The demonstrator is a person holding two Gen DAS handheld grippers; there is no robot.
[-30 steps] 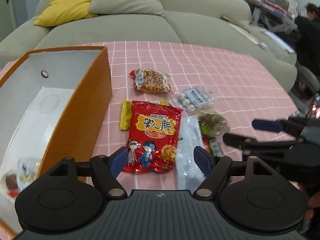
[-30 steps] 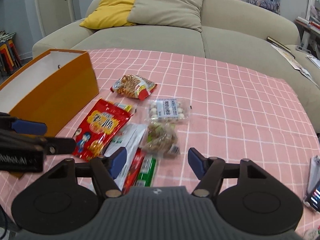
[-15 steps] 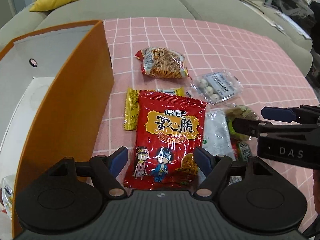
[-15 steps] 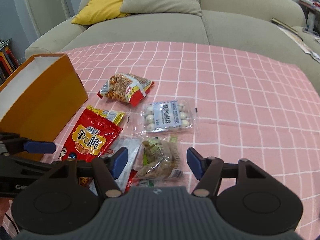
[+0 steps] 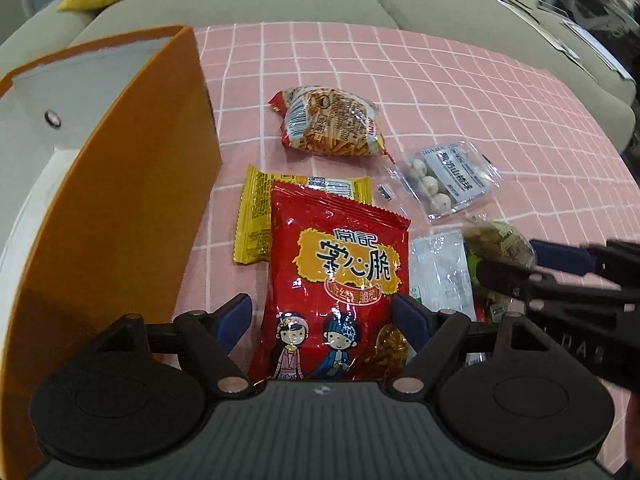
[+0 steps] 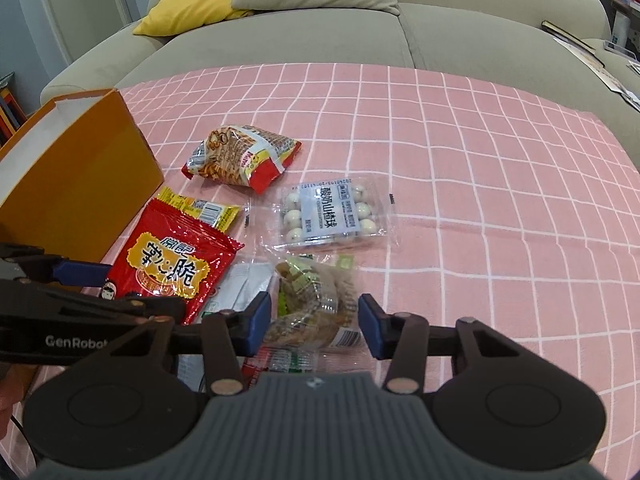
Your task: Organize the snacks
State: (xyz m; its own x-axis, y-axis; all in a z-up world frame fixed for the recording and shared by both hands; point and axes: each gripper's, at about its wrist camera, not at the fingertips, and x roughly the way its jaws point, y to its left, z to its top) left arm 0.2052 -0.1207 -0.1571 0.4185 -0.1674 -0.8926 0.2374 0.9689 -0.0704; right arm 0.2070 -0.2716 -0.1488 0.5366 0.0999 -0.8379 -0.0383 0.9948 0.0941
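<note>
Several snack packs lie on the pink checked tablecloth. My left gripper is open, its fingers on either side of the lower end of a large red snack bag, which also shows in the right wrist view. My right gripper is open around a clear bag of brownish snacks; the bag also shows in the left wrist view. An orange box with a white inside stands open at the left.
A yellow packet lies under the red bag. A pack of orange sticks, a clear pack of white balls and a white pouch lie nearby. A beige sofa with cushions stands behind the table.
Both grippers have moved forward and down. The left now straddles the red bag's lower end. The right has closed in around the clear brownish snack bag.
</note>
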